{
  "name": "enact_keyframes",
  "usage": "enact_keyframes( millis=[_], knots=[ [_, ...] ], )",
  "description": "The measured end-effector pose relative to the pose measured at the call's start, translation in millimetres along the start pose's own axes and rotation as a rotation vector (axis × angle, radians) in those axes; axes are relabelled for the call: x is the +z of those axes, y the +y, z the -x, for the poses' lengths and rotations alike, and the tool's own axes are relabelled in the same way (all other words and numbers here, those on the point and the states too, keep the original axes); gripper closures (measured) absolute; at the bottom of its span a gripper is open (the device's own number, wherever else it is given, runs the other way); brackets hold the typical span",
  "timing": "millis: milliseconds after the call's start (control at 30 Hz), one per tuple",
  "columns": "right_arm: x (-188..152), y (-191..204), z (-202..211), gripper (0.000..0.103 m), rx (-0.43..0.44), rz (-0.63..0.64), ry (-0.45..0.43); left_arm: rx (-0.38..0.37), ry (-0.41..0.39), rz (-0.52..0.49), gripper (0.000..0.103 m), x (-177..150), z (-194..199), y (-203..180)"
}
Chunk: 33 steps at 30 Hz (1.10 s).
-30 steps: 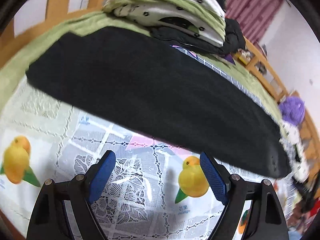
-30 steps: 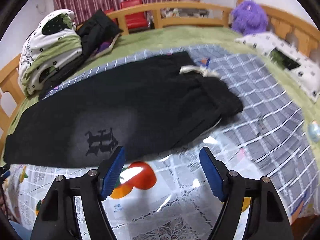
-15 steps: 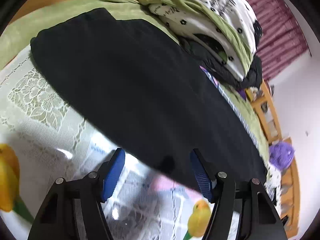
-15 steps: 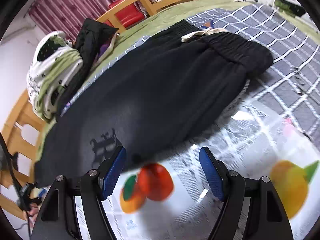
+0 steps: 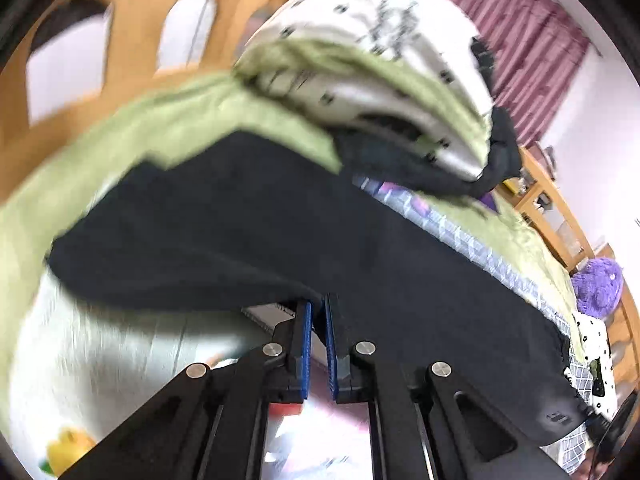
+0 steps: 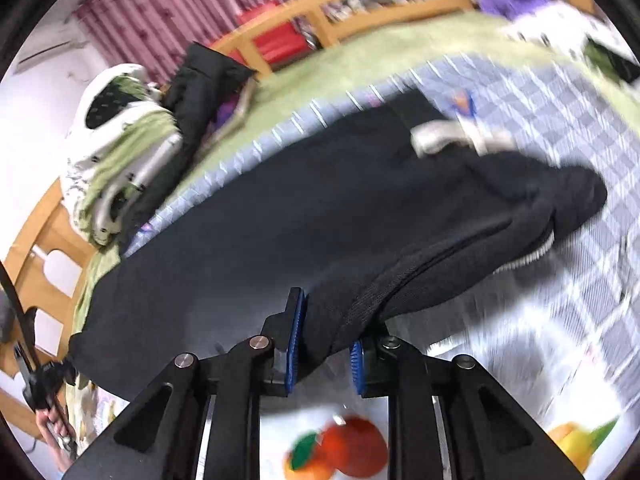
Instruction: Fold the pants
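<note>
Black pants [image 5: 248, 220] lie lengthwise across the bed, folded in half along their length, cuffs to the left and waistband with a pale drawstring [image 6: 444, 136] to the right. My left gripper [image 5: 318, 312] is shut on the near edge of the pants toward the cuff end, and the cloth lifts at the pinch. My right gripper [image 6: 326, 332] is shut on the near edge of the pants [image 6: 320, 216] toward the waistband half; a thick fold of cloth fills the gap between its blue pads [image 6: 296, 340].
A pile of white and green bedding [image 5: 372, 60] and dark clothes [image 6: 204, 80] lies at the far side of the bed. A wooden bed rail [image 6: 384, 4] runs behind. A purple plush toy [image 5: 596, 284] sits at the bed's right end. A fruit-print sheet [image 6: 340, 452] covers the near side.
Both grippers were open above the sheet in front of the pants. They have moved forward to the near edge and closed on it. The edge now lifts off the bed.
</note>
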State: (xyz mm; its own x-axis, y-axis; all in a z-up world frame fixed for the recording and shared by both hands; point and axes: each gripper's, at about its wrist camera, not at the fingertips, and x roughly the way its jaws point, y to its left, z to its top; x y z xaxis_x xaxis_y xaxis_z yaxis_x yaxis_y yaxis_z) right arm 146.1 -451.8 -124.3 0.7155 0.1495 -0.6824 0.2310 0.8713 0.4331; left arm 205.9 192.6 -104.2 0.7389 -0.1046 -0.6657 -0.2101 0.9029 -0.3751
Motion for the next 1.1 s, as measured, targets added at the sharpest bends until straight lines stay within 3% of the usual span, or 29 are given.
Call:
enact_keyframes(
  millis=[233, 333, 433, 533, 567, 633, 733, 767, 800, 933, 1000, 1100],
  knots=[
    [88, 42, -17, 0.085, 0.035, 0.109, -0.074, 0.063, -0.120, -0.136, 0.096, 64, -43, -59],
    [124, 50, -52, 0.085, 0.010, 0.121, -0.080, 0.100, -0.155, -0.164, 0.096, 89, -76, -79],
    [161, 52, -113, 0.085, -0.022, 0.079, -0.029, 0.118, -0.161, -0.159, 0.096, 103, -110, -88],
    [172, 46, -170, 0.071, -0.058, 0.044, 0.064, 0.167, -0.137, -0.178, 0.094, 103, -144, -95],
    [172, 45, -184, 0.063, -0.061, 0.037, 0.094, 0.194, -0.125, -0.180, 0.092, 102, -152, -99],
    [162, 41, -192, 0.060, -0.074, 0.045, 0.095, 0.221, -0.098, -0.184, 0.083, 97, -158, -99],
    [150, 41, -175, 0.050, -0.060, 0.087, 0.058, 0.227, -0.129, -0.213, 0.054, 88, -141, -100],
    [142, 41, -161, 0.049, -0.063, 0.105, 0.040, 0.230, -0.142, -0.224, 0.039, 84, -130, -100],
    [134, 40, -148, 0.047, -0.062, 0.116, 0.027, 0.239, -0.151, -0.234, 0.033, 80, -117, -98],
    [104, 34, -107, 0.047, -0.066, 0.145, 0.051, 0.275, -0.131, -0.286, 0.030, 57, -78, -79],
    [82, 28, -86, 0.047, -0.079, 0.162, 0.073, 0.315, -0.076, -0.287, 0.028, 42, -67, -63],
    [46, 16, -62, 0.047, -0.088, 0.175, 0.097, 0.302, -0.006, -0.285, 0.028, 15, -58, -40]
  ],
)
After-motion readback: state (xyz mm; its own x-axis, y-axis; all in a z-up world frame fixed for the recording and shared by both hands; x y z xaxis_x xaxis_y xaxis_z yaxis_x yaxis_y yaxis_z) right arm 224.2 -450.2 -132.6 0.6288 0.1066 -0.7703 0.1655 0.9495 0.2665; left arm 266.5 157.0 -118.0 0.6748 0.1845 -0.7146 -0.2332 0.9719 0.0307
